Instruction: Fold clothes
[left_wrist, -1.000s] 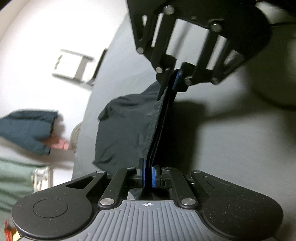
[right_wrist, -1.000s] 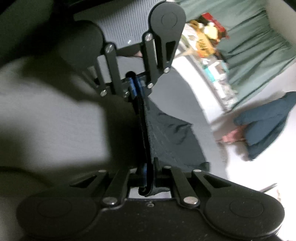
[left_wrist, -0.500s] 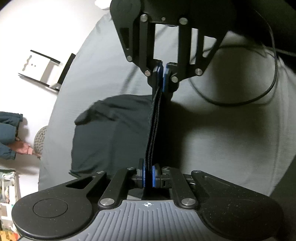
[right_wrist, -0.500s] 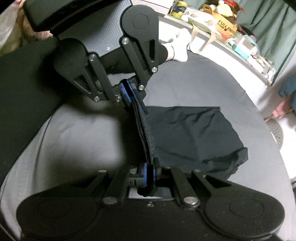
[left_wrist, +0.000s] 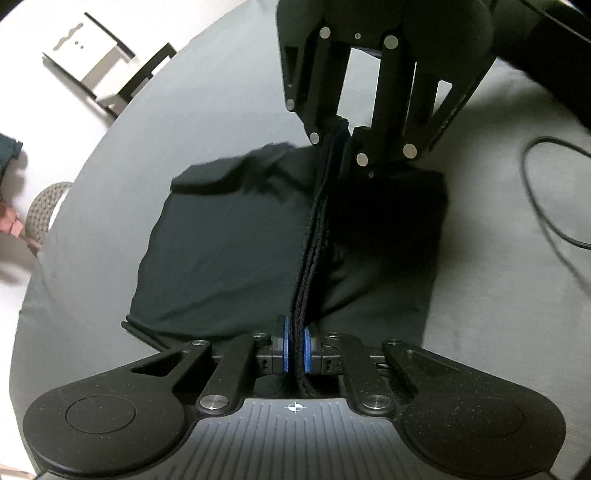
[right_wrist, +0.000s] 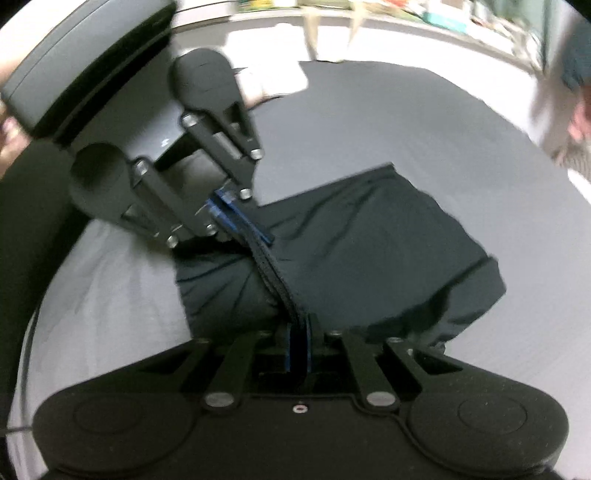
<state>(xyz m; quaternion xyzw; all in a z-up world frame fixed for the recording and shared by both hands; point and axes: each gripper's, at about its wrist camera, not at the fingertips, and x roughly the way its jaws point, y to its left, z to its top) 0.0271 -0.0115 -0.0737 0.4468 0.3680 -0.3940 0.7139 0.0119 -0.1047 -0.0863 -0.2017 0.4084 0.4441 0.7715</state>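
Observation:
A black garment (left_wrist: 229, 251) lies spread on a grey bed (left_wrist: 110, 147), its body falling to both sides of a taut edge. My left gripper (left_wrist: 294, 349) is shut on the near end of that stretched edge (left_wrist: 314, 229). The right gripper (left_wrist: 345, 134) faces it from above, shut on the far end. In the right wrist view my right gripper (right_wrist: 299, 345) pinches the same edge, the black garment (right_wrist: 369, 251) drapes to the right, and the left gripper (right_wrist: 231, 208) holds the other end at upper left. Both views are motion-blurred.
A black cable (left_wrist: 546, 199) loops over the bed at right. A white stool (left_wrist: 88, 62) and a woven basket (left_wrist: 44, 210) stand on the floor to the left. Cluttered shelves (right_wrist: 424, 14) and a person's foot (right_wrist: 580, 122) appear beyond the bed.
Both grippers have lowered the garment toward the bed, still holding the edge taut. More cloth now rests flat on the cover, spreading to both sides of the edge.

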